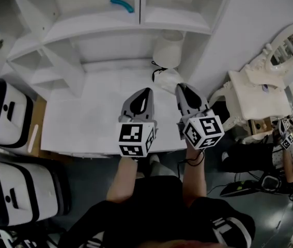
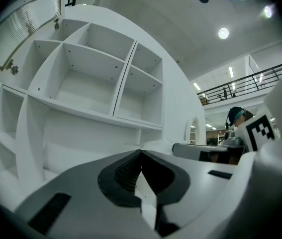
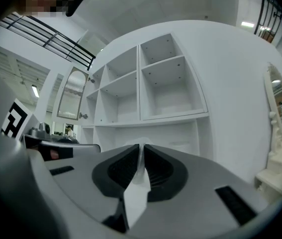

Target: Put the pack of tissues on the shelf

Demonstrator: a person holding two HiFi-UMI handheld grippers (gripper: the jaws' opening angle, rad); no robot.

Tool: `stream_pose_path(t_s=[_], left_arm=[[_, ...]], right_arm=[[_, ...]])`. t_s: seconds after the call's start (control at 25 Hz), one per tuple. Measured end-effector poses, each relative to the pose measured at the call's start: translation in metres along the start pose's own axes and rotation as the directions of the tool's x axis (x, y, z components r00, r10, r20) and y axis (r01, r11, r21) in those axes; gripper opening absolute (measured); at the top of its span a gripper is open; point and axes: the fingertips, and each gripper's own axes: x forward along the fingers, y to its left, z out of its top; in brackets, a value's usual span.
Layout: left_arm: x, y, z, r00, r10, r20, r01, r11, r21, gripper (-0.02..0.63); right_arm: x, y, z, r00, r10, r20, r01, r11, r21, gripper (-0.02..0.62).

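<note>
- We look down on a white desk (image 1: 94,123) set against a white wall, with a dark floor in front of it.
- A white wooden shelf unit with open compartments (image 1: 110,27) stands on the desk. Both gripper views face its compartments head-on (image 2: 96,83) (image 3: 165,83), while the head view sees them only from above.
- An ornate white dressing table with an oval mirror (image 1: 286,48) stands to the right. The right gripper view catches the edge of its mirror (image 3: 280,118). We do not see it in the left gripper view.
- Two white cases with black bands (image 1: 12,112) sit left of the desk, in the head view only.
- The left gripper (image 1: 146,91) hangs over the desk's front half. Its own view shows the jaws (image 2: 141,152) clenched tip to tip, and we make out nothing held between them.
- The right gripper (image 1: 180,88) is just beside it. Its own view shows the jaws (image 3: 141,146) pinched on a thin white edge.
- A white drum-shaped shade (image 1: 168,48) stands at the back of the desk.
- The white soft pack of tissues (image 1: 168,80) lies at the right gripper's tips, above the desk and below the shelves. Its gripped edge shows in the right gripper view (image 3: 137,188).
- A small teal curved piece (image 1: 121,4) lies on an upper shelf, in the head view only.
</note>
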Motion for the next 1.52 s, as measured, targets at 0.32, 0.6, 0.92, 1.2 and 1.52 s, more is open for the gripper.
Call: stream_pose_path(t_s=[0.32,0.6,0.92,1.2,1.52], left_arm=[[0.047,0.0,0.023,0.999,0.007,0.042,-0.009,0.999,0.042,0.011],[0.092,-0.015,0.051,0.994,-0.025,0.108,0.016,0.997,0.078,0.011],[0.112,-0.022,0.086,0.985,-0.017,0.173,-0.004,0.993,0.119,0.011],[0.125,-0.012,0.116,0.983,0.015,0.183,-0.044,0.987,0.153,0.011],[0.14,-0.011,0.139,0.981,0.022,0.194,-0.06,0.98,0.191,0.011]], right_arm=[[0.028,-0.033,0.03,0.997,0.038,0.064,-0.036,0.999,-0.037,0.046],[0.042,-0.066,0.068,0.988,0.055,0.145,-0.041,0.994,-0.098,0.046],[0.053,-0.083,0.109,0.966,0.111,0.235,-0.078,0.987,-0.143,0.044],[0.072,-0.097,0.136,0.951,0.154,0.267,-0.108,0.978,-0.18,0.044],[0.097,-0.099,0.159,0.937,0.203,0.284,-0.153,0.97,-0.189,0.046]])
